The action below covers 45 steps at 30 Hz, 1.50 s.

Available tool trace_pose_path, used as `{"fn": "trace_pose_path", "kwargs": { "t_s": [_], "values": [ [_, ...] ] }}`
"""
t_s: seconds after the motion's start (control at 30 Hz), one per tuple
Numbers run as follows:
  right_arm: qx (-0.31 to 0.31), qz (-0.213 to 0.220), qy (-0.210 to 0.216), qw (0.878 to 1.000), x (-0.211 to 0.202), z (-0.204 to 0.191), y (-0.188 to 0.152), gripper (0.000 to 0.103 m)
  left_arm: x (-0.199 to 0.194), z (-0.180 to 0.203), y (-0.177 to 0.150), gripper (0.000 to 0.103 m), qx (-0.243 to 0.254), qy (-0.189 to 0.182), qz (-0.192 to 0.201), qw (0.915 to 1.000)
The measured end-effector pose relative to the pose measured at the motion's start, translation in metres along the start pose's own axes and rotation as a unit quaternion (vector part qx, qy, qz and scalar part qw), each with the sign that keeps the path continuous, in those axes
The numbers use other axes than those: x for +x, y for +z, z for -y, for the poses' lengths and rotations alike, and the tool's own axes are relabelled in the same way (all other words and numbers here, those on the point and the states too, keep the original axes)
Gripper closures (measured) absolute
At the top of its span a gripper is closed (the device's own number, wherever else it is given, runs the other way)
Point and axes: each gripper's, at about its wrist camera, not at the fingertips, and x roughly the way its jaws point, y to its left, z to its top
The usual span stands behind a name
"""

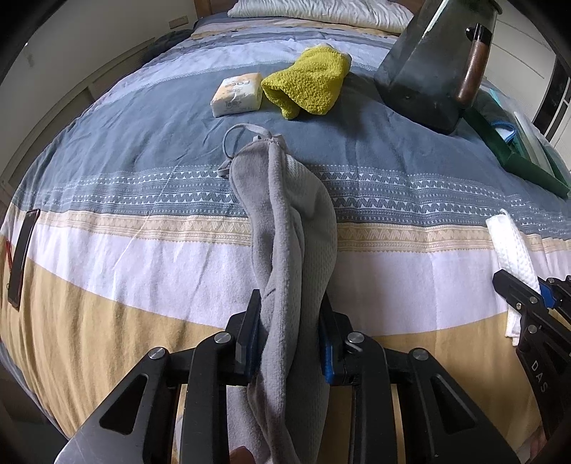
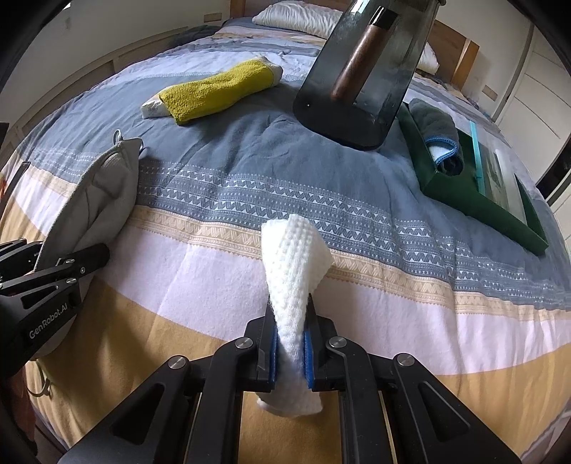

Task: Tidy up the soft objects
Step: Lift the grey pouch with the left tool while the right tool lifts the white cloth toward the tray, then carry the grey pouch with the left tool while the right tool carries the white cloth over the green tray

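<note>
My left gripper (image 1: 289,342) is shut on a grey soft pouch with a loop cord (image 1: 285,221) and holds it above the striped bedspread; the pouch also shows in the right wrist view (image 2: 103,189). My right gripper (image 2: 289,342) is shut on a white waffle-weave cloth (image 2: 292,264), seen at the right edge of the left wrist view (image 1: 514,242). A yellow knitted cloth (image 1: 310,85) lies further up the bed next to a tissue pack (image 1: 237,93). A green tray (image 2: 474,200) at the right holds a rolled grey and blue cloth (image 2: 440,142).
A dark grey bin with a wooden handle (image 2: 364,71) lies tipped on the bed beside the green tray. A phone (image 1: 22,257) lies at the bed's left edge. A white pillow (image 1: 321,12) is at the head. The striped bedspread (image 1: 142,271) spreads below both grippers.
</note>
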Motion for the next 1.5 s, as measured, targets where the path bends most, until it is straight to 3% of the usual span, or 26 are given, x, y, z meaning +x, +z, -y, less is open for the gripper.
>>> {"fn": "trace_pose_path", "kwargs": {
  "t_s": [0.7, 1.5],
  "values": [
    [0.012, 0.058, -0.008, 0.998, -0.060, 0.009, -0.001, 0.093, -0.048, 0.022, 0.010, 0.080, 0.019, -0.004, 0.040, 0.9990],
    [0.070, 0.095, -0.043, 0.992, -0.126, 0.079, -0.031, 0.093, -0.091, 0.111, 0.018, 0.080, 0.096, -0.030, 0.061, 0.9931]
  ]
}}
